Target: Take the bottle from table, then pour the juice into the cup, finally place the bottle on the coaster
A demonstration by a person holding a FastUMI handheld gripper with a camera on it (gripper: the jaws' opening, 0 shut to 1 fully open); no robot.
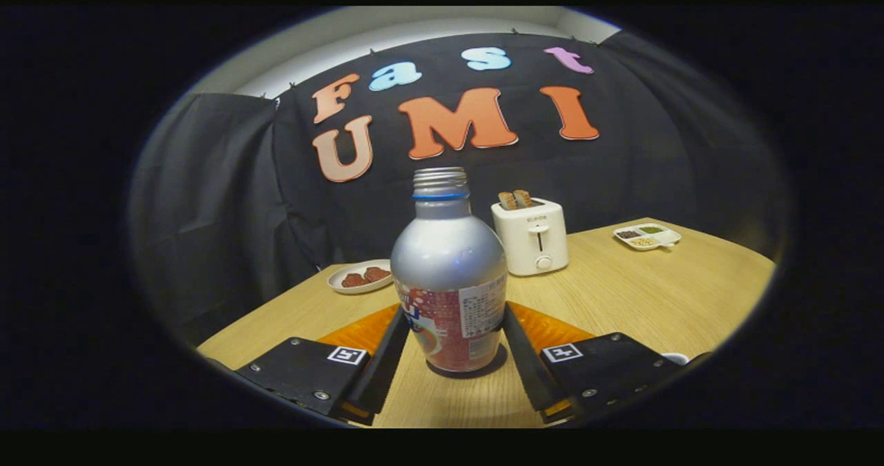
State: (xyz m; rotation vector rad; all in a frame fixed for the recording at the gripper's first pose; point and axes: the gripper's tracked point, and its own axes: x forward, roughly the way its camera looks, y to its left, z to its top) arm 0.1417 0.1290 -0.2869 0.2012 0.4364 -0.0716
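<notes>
A silver bottle (449, 273) with a red printed label and an open threaded neck stands upright on the wooden table (621, 293), its shadow right under its base. My gripper (454, 314) has one finger against each side of the label, so it is shut on the bottle. An orange woven coaster (552, 329) lies flat just behind the fingers, mostly hidden by them and the bottle. A white rim, possibly the cup (675, 357), peeks out beside the right finger.
A white toaster (532, 237) with two slices of bread stands beyond the bottle to the right. A small plate (359, 277) with red-brown food sits at the left rear. A divided white dish (647, 236) lies far right. Black cloth walls the table's back.
</notes>
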